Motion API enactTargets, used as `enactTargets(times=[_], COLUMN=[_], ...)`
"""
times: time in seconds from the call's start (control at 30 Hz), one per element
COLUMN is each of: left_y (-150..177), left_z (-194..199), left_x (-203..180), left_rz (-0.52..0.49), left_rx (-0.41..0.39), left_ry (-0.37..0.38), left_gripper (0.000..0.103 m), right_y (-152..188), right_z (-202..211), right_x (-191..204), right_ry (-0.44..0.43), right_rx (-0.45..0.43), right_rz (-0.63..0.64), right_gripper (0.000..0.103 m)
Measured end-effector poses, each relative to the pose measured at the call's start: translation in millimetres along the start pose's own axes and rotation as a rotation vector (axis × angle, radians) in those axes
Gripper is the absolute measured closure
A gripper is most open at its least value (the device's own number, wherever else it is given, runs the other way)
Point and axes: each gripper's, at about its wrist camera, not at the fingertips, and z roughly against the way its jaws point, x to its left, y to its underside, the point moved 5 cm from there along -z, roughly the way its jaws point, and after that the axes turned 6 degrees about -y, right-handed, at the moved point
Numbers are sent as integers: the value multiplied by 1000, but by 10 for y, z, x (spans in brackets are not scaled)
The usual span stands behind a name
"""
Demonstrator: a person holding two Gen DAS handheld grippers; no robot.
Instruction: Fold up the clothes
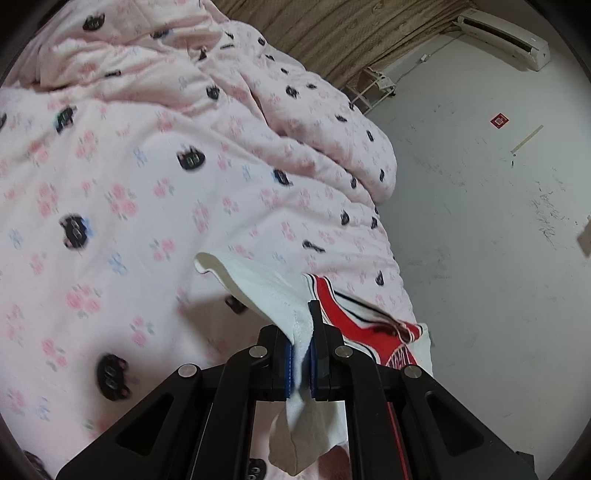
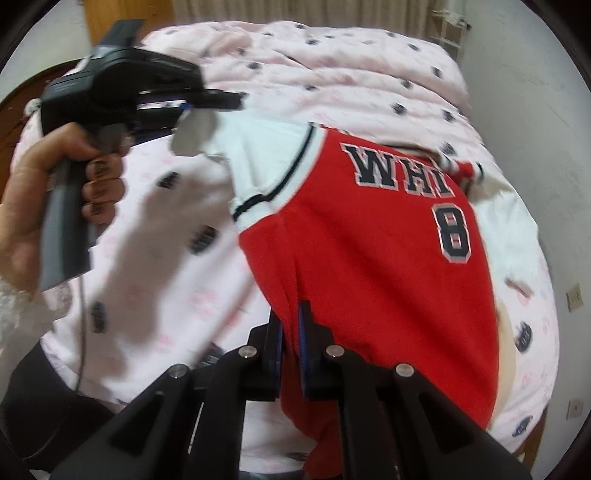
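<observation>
A red jersey (image 2: pixel 369 258) with white sleeves, black lettering "WHI" and the number 8 hangs stretched above the bed. My left gripper (image 1: pixel 302 325) is shut on its white sleeve (image 1: pixel 266 284); the red part (image 1: pixel 354 325) trails to the right. In the right wrist view the left gripper (image 2: pixel 207 101) shows at upper left, held by a hand, pinching the white sleeve (image 2: pixel 258 147). My right gripper (image 2: pixel 291 321) is shut on the jersey's red lower edge, which hangs down between the fingers.
A pink quilt (image 1: pixel 129 166) with flowers and dark cat prints covers the bed (image 2: pixel 166 240), bunched up at the far side. A white wall (image 1: pixel 480 221) stands to the right, with an air conditioner (image 1: pixel 502 37) high up. A brown curtain (image 1: pixel 332 33) hangs behind.
</observation>
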Motion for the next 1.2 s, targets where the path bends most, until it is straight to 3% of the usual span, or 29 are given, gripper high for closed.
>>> enactTargets(times=[0.17, 0.43, 0.67, 0.87, 0.97, 1.03, 1.1, 1.2], left_y=[-248, -532, -684, -542, -442, -380, -332, -263], left_z=[274, 871, 1314, 1425, 1455, 1523, 1596, 1706], left_x=[395, 1447, 2278, 2962, 3248, 3387, 3392, 3387], left_rz=[29, 100, 140, 195, 243, 285, 276, 258], left_rx=[-37, -95, -123, -103, -111, -131, -150, -177], left_ry=[-54, -193, -319, -424, -458, -448, -447, -447], left_gripper=[98, 98, 98, 98, 98, 98, 98, 97], right_y=[-258, -594, -659, -479, -348, -293, -255, -269], right_z=[-86, -441, -682, -1082, -1308, -1378, -1367, -1213], right_x=[486, 1650, 2668, 3106, 3188, 3215, 3245, 3245], right_ry=[-117, -300, -427, -455, -444, -449, -484, -505], right_rx=[-1, 45, 98, 185, 224, 232, 230, 174], right_rz=[56, 179, 271, 321, 348, 360, 374, 437], right_gripper=[95, 95, 95, 95, 89, 76, 53, 48])
